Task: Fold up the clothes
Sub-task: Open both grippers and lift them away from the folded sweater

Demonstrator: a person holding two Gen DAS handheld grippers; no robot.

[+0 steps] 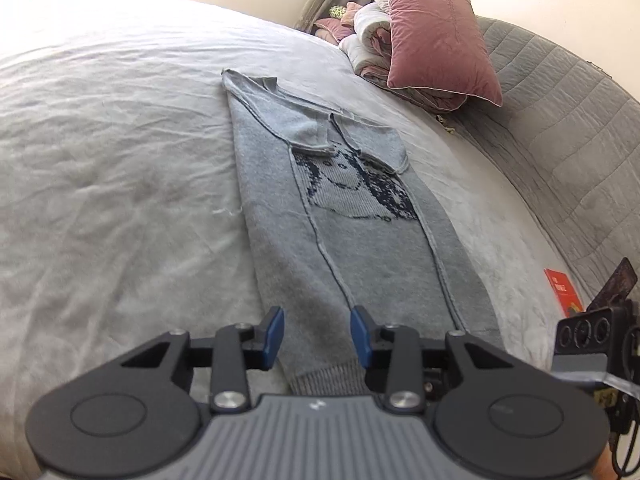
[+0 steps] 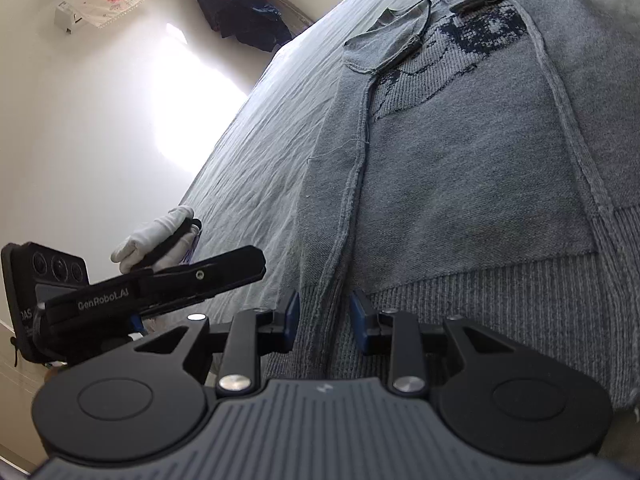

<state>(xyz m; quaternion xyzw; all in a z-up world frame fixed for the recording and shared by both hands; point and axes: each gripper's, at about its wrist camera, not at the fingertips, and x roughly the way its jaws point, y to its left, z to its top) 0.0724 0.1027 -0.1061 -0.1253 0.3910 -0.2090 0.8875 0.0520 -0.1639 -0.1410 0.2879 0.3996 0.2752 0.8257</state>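
A grey knit sweater (image 1: 360, 248) with a dark face pattern lies lengthwise on the bed, its sides folded in and its sleeves laid across the top. My left gripper (image 1: 318, 336) hovers open over the near end, just above the ribbed hem (image 1: 328, 380), with nothing between its blue pads. In the right wrist view the same sweater (image 2: 460, 152) fills the right half. My right gripper (image 2: 325, 318) stands open over the ribbed hem (image 2: 460, 312), where a folded edge runs under the gap. A white-gloved hand (image 2: 156, 236) holds the left tool, whose fingers (image 2: 224, 268) show side-on.
The pale bed sheet (image 1: 120, 160) spreads to the left of the sweater. A pink pillow (image 1: 436, 36) and folded bedding (image 1: 372, 40) sit at the far right by a grey quilted headboard (image 1: 560, 120). A red packet (image 1: 562, 292) lies near the right edge. Dark clothes (image 2: 240, 8) hang on the wall.
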